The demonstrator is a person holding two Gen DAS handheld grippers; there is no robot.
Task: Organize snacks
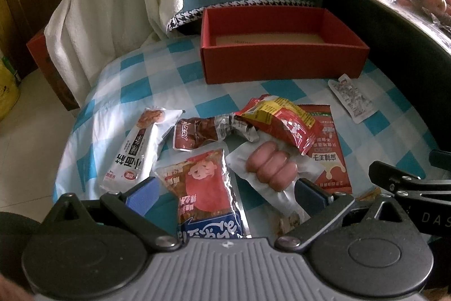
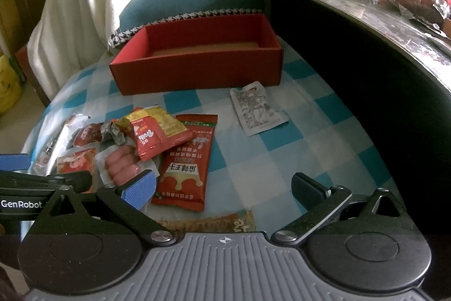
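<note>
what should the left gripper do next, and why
Probably ease the open left gripper down and close on the pink cartoon packet, which lies between its fingers. The red box looks empty and every snack is on the checked cloth.

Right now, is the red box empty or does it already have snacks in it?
Empty, as far as shows: the red box has a bare tan floor in both views, though its near wall hides the front strip.
</note>
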